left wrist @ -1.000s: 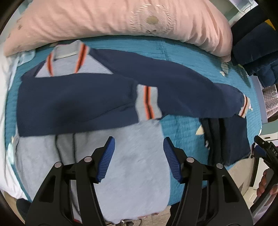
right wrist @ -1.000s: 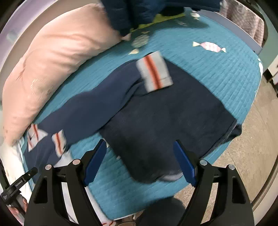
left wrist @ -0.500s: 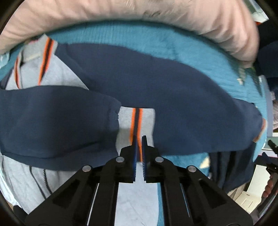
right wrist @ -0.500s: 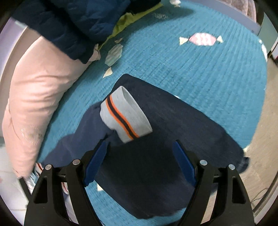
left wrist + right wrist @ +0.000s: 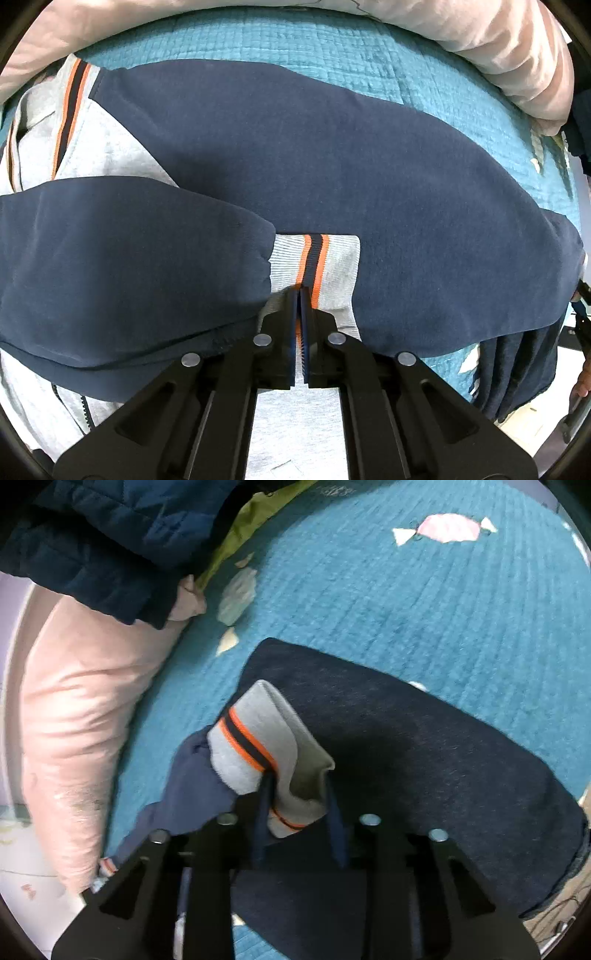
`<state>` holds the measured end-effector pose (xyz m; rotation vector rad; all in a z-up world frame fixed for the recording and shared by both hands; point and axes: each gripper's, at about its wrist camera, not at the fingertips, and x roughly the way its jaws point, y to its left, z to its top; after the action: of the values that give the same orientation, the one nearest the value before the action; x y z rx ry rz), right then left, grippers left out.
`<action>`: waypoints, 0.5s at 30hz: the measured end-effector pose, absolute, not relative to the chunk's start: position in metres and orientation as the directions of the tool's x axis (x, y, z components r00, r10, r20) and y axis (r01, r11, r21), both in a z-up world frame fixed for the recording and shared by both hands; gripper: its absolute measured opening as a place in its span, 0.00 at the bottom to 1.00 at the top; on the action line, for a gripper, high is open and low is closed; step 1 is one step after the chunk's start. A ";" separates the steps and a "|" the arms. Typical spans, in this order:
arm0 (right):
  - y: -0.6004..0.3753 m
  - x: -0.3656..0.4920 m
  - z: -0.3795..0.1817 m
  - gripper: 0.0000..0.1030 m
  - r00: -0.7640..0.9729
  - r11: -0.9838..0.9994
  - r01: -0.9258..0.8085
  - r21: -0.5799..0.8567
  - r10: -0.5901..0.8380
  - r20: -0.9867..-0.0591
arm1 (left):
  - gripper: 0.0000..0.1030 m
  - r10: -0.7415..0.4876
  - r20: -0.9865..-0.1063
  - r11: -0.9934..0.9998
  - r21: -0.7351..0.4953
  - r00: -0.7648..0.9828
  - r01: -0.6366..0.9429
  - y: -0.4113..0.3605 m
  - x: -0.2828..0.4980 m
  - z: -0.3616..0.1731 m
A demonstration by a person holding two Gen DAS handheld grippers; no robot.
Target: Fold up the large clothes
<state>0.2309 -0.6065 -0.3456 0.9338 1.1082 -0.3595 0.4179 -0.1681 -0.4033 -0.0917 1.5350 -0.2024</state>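
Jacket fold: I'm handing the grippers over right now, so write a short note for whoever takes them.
Left gripper: shut on the cuff of the sleeve folded across the jacket.
Right gripper: jaws closing around the other cuff, which is bunched between them.
The jacket lies flat on the teal bedspread, beside the pink pillow.
Done: one sleeve folded in.
Left: probably bring the second sleeve across, then fold the body.

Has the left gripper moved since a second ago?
Yes. The left gripper came down from above the grey jacket body to the grey orange-striped sleeve cuff, which lies where it did, and shut on its edge.
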 end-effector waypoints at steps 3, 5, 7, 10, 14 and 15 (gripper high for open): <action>-0.603 0.227 -0.334 0.13 0.456 0.607 0.647 0.461 0.176 -0.872 | 0.03 -0.192 -0.981 0.979 -0.190 0.020 0.070 -0.166 0.418 -0.404; -0.598 0.225 -0.325 0.13 0.457 0.623 0.639 0.451 0.164 -0.874 | 0.03 -0.201 -0.980 0.978 -0.200 0.011 0.056 -0.161 0.421 -0.402; -0.592 0.221 -0.314 0.12 0.472 0.637 0.622 0.456 0.160 -0.867 | 0.03 -0.213 -0.977 0.975 -0.212 0.006 0.060 -0.161 0.420 -0.396; -0.585 0.216 -0.296 0.12 0.497 0.643 0.600 0.477 0.168 -0.851 | 0.03 -0.227 -0.974 0.971 -0.225 0.018 0.083 -0.165 0.416 -0.376; -0.567 0.212 -0.268 0.12 0.525 0.671 0.555 0.492 0.176 -0.833 | 0.03 -0.245 -0.967 0.963 -0.236 0.065 0.129 -0.171 0.405 -0.341; -0.560 0.212 -0.259 0.12 0.534 0.679 0.538 0.500 0.184 -0.825 | 0.03 -0.247 -0.966 0.962 -0.234 0.082 0.141 -0.170 0.403 -0.329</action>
<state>0.2115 -0.5601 -0.2592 0.8287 1.0118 -0.2421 0.4029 -0.1704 -0.3290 -0.0876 1.4606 -0.2905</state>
